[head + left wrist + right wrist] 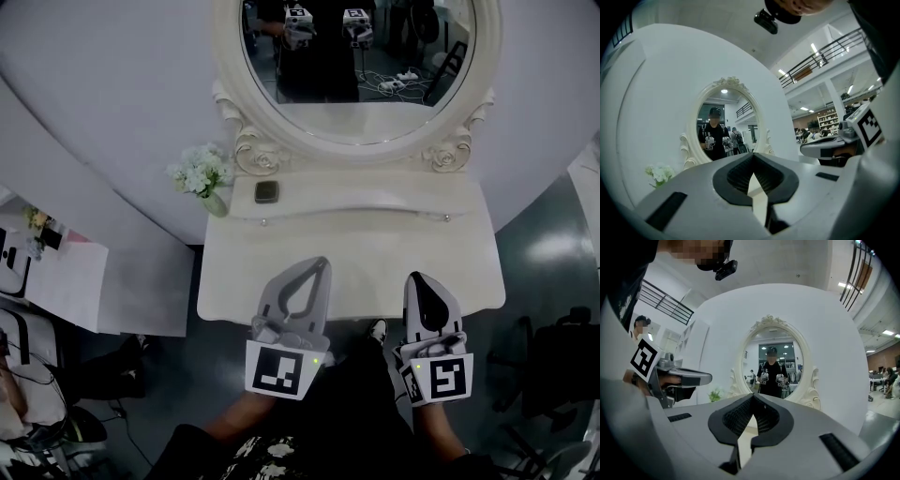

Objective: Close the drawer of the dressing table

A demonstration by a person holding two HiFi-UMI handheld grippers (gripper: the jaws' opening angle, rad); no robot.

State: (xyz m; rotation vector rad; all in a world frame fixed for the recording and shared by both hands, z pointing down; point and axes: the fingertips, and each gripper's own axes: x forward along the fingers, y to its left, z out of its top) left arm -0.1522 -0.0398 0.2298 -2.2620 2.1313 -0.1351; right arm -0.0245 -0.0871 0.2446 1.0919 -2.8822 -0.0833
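Nearest, at the bottom of the head view, the person's forearms hold both tools over the near edge of the dressing table (234, 281), and a shoe (377, 330) shows on the floor between them. The left gripper (321, 267) reaches in over the near edge left of centre, its jaws closed tip to tip with nothing between them (its own view shows only a small gap behind the meeting tips). The right gripper (417, 278) lies level beside it, near the right half of that edge, jaws likewise shut and empty. Neither touches the furniture. Beyond them the pale top is bare up to a low raised section along the back edge. There the drawer (356, 217) shows as a long, shallow front with a small knob near each end, and it looks pushed in flush. A small dark object (266, 191) rests on the raised section toward its left end. A vase of white flowers (200, 173) stands at the back left corner. Farthest, the oval mirror (412, 117) in its carved frame reflects the person holding both tools.
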